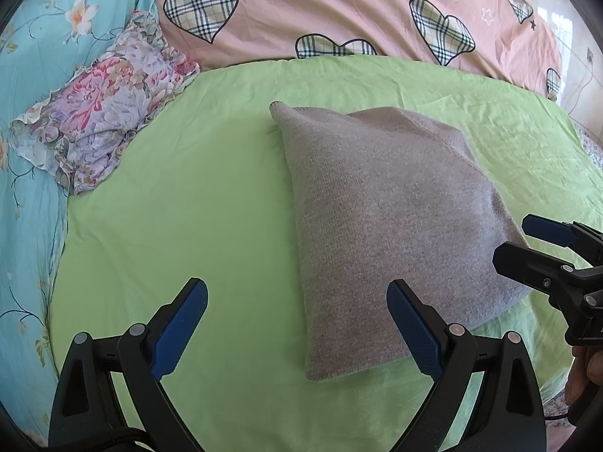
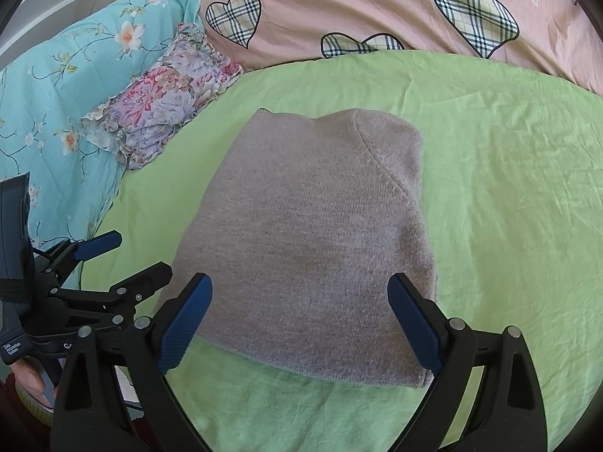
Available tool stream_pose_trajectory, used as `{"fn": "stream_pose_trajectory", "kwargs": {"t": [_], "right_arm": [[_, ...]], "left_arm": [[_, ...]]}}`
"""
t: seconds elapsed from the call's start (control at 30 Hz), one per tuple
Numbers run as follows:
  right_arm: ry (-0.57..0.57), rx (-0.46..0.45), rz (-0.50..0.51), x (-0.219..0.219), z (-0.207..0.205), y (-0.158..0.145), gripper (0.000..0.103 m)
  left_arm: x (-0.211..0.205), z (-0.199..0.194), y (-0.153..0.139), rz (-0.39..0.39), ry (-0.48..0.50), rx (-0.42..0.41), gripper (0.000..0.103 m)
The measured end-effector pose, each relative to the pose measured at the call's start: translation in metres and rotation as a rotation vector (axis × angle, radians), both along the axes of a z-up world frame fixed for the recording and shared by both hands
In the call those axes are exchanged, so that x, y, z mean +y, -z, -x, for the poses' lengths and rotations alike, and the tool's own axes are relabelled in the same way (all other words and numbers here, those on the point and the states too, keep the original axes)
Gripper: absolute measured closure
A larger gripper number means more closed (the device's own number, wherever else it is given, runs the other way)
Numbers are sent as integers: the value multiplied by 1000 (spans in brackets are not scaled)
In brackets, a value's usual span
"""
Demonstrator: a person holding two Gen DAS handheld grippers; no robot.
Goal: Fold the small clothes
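A grey knitted garment point(image 1: 388, 218) lies folded into a compact block on the green sheet point(image 1: 181, 203); it also shows in the right wrist view point(image 2: 309, 233). My left gripper point(image 1: 297, 327) is open and empty, hovering above the garment's near left corner. My right gripper point(image 2: 301, 316) is open and empty, hovering over the garment's near edge. The right gripper shows at the right edge of the left wrist view point(image 1: 527, 245), open. The left gripper shows at the left of the right wrist view point(image 2: 132, 256), open.
A crumpled floral garment point(image 1: 101, 105) lies at the far left, partly on a turquoise flowered sheet point(image 1: 34, 75). A pink quilt with plaid hearts point(image 1: 339, 7) lies along the far side. The green sheet point(image 2: 508, 188) stretches to the right.
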State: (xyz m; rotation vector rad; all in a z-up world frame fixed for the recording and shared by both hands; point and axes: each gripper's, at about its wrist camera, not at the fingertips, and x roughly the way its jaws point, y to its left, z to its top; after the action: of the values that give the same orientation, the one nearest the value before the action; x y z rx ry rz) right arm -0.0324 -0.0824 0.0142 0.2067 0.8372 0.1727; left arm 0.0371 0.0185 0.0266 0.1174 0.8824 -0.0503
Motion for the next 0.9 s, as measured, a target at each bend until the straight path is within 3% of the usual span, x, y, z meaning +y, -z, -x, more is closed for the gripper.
{"fn": "stream_pose_trajectory", "kwargs": {"t": [0.9], "right_arm": [[0,-7,-5,-1,-2,-4,9]], "left_arm": [[-1,-1,-3,-7,-14,-11,7]]}}
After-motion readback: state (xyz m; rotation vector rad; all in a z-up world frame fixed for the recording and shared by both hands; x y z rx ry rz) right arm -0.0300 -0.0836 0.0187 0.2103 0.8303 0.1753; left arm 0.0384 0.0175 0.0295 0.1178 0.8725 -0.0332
